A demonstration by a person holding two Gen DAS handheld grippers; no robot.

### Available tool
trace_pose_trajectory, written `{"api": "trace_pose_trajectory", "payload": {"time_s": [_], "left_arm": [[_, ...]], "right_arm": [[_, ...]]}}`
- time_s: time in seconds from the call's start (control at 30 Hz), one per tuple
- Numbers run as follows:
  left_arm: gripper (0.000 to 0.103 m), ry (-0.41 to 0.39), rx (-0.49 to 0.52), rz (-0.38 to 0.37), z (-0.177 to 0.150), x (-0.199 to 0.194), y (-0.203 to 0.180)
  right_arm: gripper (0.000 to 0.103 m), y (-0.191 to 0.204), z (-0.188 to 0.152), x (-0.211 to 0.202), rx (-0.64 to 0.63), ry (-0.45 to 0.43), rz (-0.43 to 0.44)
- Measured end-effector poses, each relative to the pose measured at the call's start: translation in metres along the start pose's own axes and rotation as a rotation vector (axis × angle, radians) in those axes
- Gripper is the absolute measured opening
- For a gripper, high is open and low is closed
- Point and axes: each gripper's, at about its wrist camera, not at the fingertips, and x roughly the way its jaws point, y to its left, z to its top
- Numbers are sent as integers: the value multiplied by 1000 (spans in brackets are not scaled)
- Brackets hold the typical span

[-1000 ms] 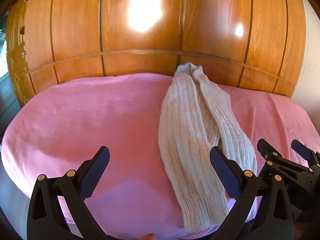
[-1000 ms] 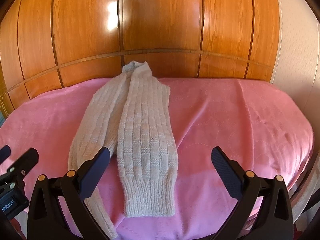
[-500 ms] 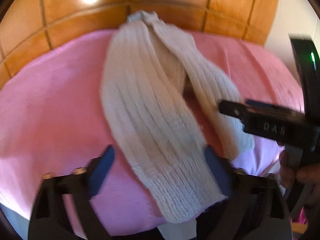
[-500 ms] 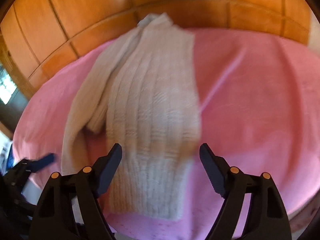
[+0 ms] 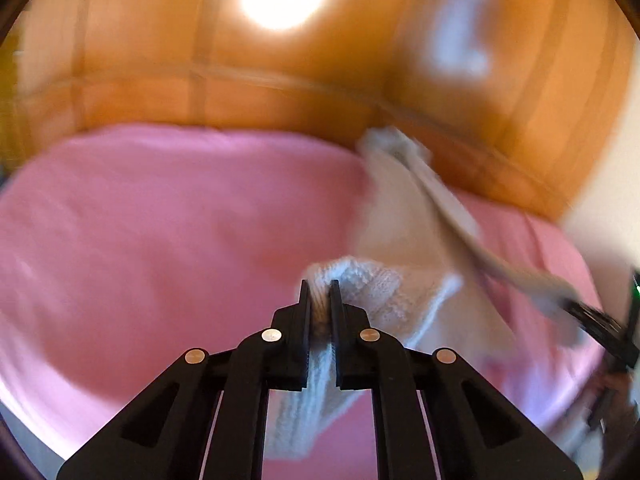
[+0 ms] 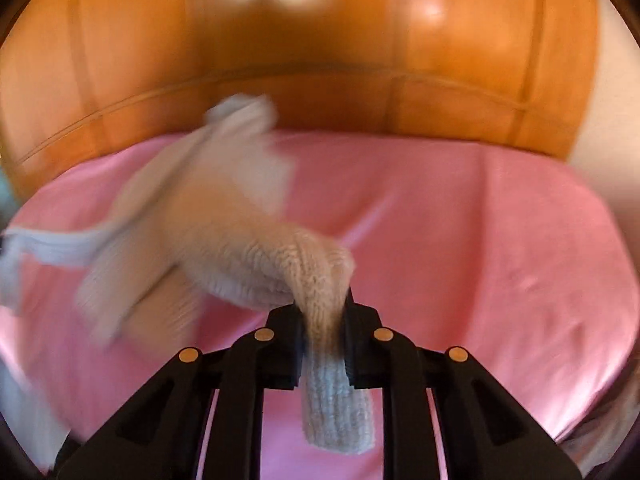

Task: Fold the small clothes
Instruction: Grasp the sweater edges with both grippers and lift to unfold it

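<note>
Knitwear is the whole job here: a pale ribbed garment [image 6: 224, 216], two long tube-like legs joined at the far end, lying on a pink bedspread [image 6: 460, 216] with that joined end up against the wooden headboard [image 6: 320, 40]. Left gripper [image 5: 320, 296] has its jaws closing narrow on the ribbed cuff of one leg; fabric is pinched between them and the cuff end hangs out below. Right gripper [image 6: 323, 308] is the same story on the other leg: jaws closing on the cuff, knit bunched over the top, end dangling beneath. Reason for the symmetric hold, as I read it: grabbing both free ends at once lets the near half travel as one flat panel toward the joined end, so the fold lands even instead of skewed. Pinching at the ribbing makes sense too, since it's the thickest, least stretchy part and should slip least. Both legs look lifted off the bedspread near the jaws, with the far end on the bed. Frames are heavily motion-blurred, so exact drape and whether the legs cross can't be told. In the left wrist view the other gripper shows at the right edge with its leg stretched toward it. Containers: none visible, no basket, drawer or bin, so nothing to report on contents. Main risk: knit stretching or one cuff pulling free.
</note>
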Motion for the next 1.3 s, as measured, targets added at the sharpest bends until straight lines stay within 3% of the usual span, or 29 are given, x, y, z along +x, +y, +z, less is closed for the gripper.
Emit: {"api": "trace_pose_trajectory", "payload": {"time_s": [0.1, 0.17, 0.2, 0.27, 0.3, 0.33, 0.37, 0.4, 0.47, 0.6, 0.67, 0.8, 0.9, 0.93, 0.97, 1.0, 1.03, 1.17, 1.23, 1.3], "left_arm": [[7, -59, -85, 165, 60, 16, 48], [7, -71, -155, 261, 91, 28, 79], [7, -63, -194, 317, 107, 38, 96], [7, -46, -260, 406, 124, 52, 116], [17, -46, -271, 417, 127, 53, 119], [39, -50, -281, 422, 128, 53, 121], [50, -61, -287, 425, 126, 52, 119], [58, -90, -290, 411, 121, 49, 114], [58, -88, -275, 368, 110, 51, 111], [58, 34, -236, 222, 68, 78, 86], [58, 78, -213, 174, 47, 85, 69], [58, 144, -164, 77, 11, 95, 34], [58, 168, -162, 5, -8, 93, 16], [58, 175, -163, -9, -13, 93, 13], [58, 179, -163, -15, -19, 95, 13], [58, 187, -166, -33, -23, 95, 11], [58, 197, -171, -49, -27, 95, 9], [58, 214, -187, -104, -39, 93, 4], [58, 230, -203, -136, -44, 93, 3], [58, 252, -216, -185, -49, 99, -6]], "right_arm": [[14, -47, 41, 28, 67, 9, -146], [15, -81, 67, 51, 152, 44, -199], [21, -89, 74, 59, 179, 53, -226], [48, -106, 84, 70, 227, 66, -267], [64, -108, 88, 69, 233, 59, -268], [66, -107, 87, 68, 230, 50, -271], [66, -99, 84, 64, 219, 45, -254], [66, -90, 81, 63, 216, 43, -218], [66, -67, 68, 59, 206, 54, -98], [65, 8, 30, 59, 227, 175, 376], [63, 51, 6, 65, 251, 255, 569], [61, 111, -26, 80, 295, 379, 739], [61, 142, -30, 85, 297, 398, 752], [57, 148, -26, 88, 289, 396, 748], [48, 153, -24, 90, 277, 393, 740], [15, 155, -21, 88, 253, 391, 730], [6, 153, -16, 81, 237, 374, 714], [6, 100, 25, 48, 268, 177, 663], [6, 62, 45, 35, 294, 89, 569], [6, 30, 53, 33, 318, 66, 487]]}}
